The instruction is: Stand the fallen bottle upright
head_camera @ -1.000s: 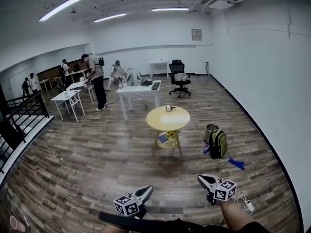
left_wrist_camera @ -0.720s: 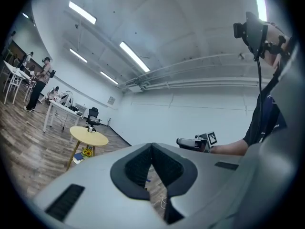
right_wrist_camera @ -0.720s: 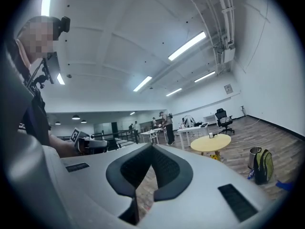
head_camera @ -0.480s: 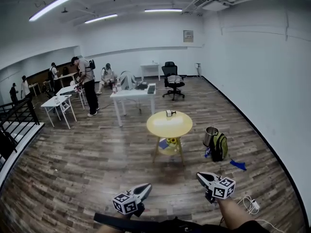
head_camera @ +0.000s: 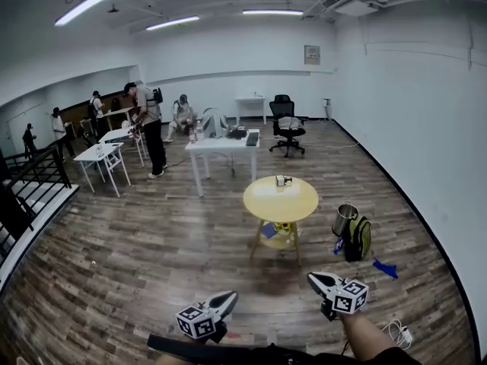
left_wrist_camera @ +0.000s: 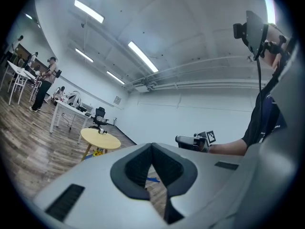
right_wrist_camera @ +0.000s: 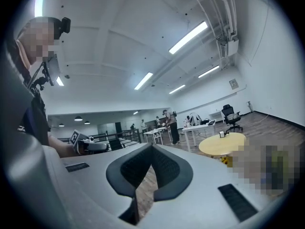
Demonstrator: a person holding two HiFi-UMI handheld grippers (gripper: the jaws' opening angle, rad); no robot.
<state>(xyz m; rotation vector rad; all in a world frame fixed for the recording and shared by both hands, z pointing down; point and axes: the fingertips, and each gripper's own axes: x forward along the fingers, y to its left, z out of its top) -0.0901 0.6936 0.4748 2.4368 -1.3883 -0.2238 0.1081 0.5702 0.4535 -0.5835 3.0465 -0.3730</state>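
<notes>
Left gripper view shows the left gripper (left_wrist_camera: 152, 146) with its jaws closed together and nothing between them. The right gripper view shows the right gripper (right_wrist_camera: 152, 149) closed and empty in the same way. In the head view both are held level and low in the frame, side by side above the wooden floor (head_camera: 137, 265). They point toward a round yellow counter (head_camera: 281, 200) that stands well apart from them.

A small pale object (head_camera: 283, 180) sits near that counter's far edge. It is too small to tell whether it is the bottle, or how it lies. On the floor just right of the counter are a metal bucket (head_camera: 345, 219) and a green backpack (head_camera: 358, 238) against it, with a blue scrap (head_camera: 386, 268) near them. Farther back are a white counter (head_camera: 224, 144), a black office chair (head_camera: 288, 124) and a standing person (head_camera: 151, 131).
</notes>
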